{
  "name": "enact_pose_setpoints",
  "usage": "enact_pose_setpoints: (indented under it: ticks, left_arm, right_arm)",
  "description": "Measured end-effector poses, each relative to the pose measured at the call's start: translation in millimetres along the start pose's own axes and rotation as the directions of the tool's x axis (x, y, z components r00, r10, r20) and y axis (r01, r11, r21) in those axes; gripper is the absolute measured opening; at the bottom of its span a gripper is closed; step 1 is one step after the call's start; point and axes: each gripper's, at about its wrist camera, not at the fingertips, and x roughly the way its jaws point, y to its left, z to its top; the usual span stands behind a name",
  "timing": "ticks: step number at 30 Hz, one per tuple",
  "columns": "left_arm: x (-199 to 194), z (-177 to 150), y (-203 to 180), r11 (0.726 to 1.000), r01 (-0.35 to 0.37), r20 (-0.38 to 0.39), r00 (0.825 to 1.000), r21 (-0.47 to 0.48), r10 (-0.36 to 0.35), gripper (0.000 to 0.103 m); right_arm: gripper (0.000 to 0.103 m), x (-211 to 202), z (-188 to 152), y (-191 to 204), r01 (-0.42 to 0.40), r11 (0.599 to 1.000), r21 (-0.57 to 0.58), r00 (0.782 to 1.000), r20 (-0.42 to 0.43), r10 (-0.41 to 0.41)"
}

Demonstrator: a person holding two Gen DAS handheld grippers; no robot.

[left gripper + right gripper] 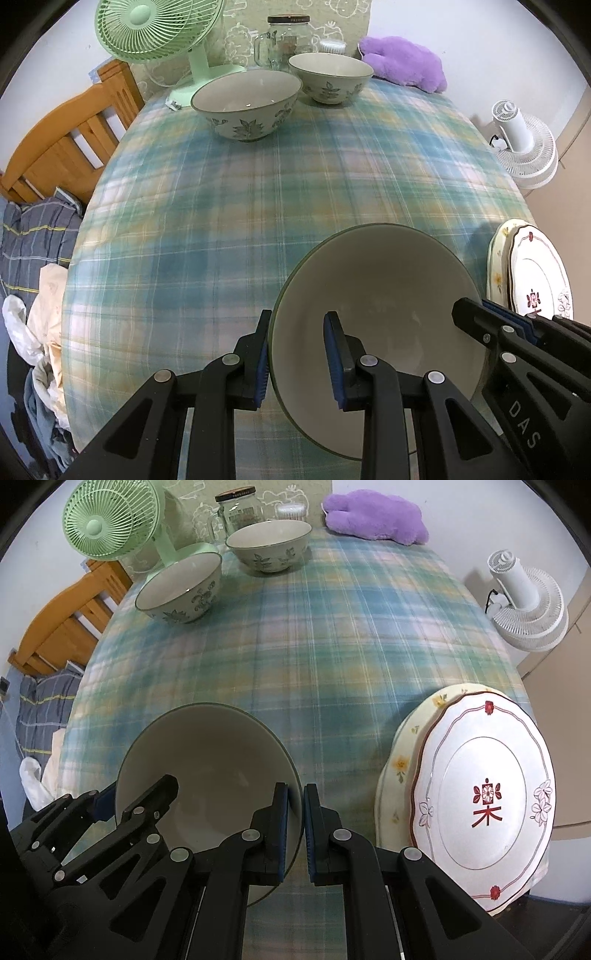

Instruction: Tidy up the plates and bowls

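A large cream bowl with a green rim (388, 288) (207, 757) is held between both grippers over the near part of the plaid tablecloth (258, 206). My left gripper (297, 358) (129, 797) is shut on its left rim, one finger inside and one outside. On the opposite rim my right gripper (295, 823) (480, 312) is shut the same way. Two leaf-patterned bowls (245, 107) (330, 79) stand at the far side of the table. Right of the held bowl lie stacked plates: a white plate with red marks (480, 794) on a yellow flowered plate (399, 764).
At the table's far edge stand a green fan (159, 29), a glass jar (288, 37) and a purple plush toy (406, 62). A white fan (524, 147) is off the table to the right. A wooden frame (62, 136) and piled cloth lie to the left.
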Motion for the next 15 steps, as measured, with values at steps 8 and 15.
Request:
enact_pose_setpoints:
  ticks: [8,15]
  left_arm:
    - [4.2,1.6,-1.0,0.999,-0.018,-0.011,1.0,-0.027,0.018,0.026]
    - [-3.5,8.5,5.6,1.0,0.006,0.01,1.0,-0.029,-0.006,0.057]
  right_arm:
    - [0.011,0.7,4.2,-0.4,-0.011,0.999,-0.032,1.0,0.002,0.011]
    - [0.012,0.1,6.5,2.6,-0.014,1.0,-0.027,1.0,0.007,0.015]
